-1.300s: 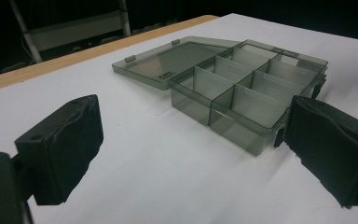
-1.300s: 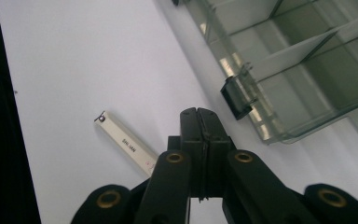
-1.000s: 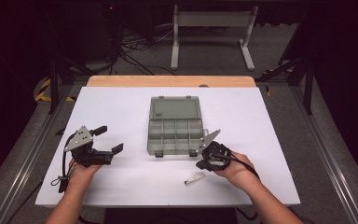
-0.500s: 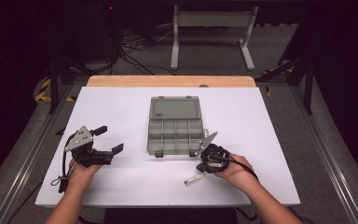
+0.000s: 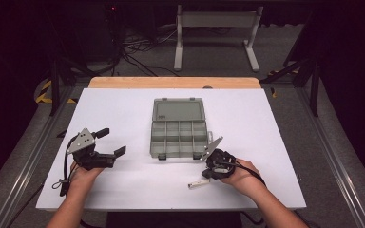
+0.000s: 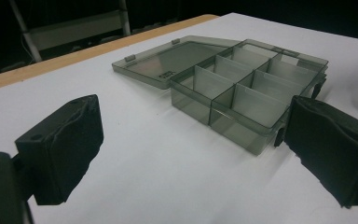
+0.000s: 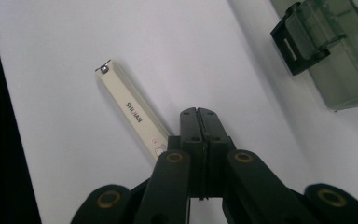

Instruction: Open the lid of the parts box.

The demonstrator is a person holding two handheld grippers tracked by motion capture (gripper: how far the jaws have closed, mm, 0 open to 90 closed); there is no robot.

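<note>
In the lower right of the high view, the right gripper point(image 5: 208, 167) has slid down and toward the near table edge since a second ago, when it sat closer to the front corner of the smoky grey clear plastic compartment box point(image 5: 178, 134). It now sits just above the slim cream-coloured stick with printed lettering and a small metal tip point(image 5: 198, 183), which lies flat on the white tabletop point(image 5: 123, 107). In the right gripper view the jaws are pressed together with nothing between them, and the cream stick point(image 7: 131, 110) runs from the upper left of the frame down to just beside them, its lower end hidden behind them. The approach looks made but the pick-up is not yet begun; the jaws would have to spread first.

The left gripper point(image 5: 111, 142) has not moved and rests at the left of the high view, jaws spread wide and empty, pointed at the box point(image 6: 242, 93), whose lid lies open flat behind it.

Room is tight below: the stick lies near the table's front edge at the bottom of the high view, so a nudge that way could push it off. Between stick and box lies bare white surface, and the box's black latch point(image 7: 303, 44) at the upper right of the right gripper view is the only thing near.
</note>
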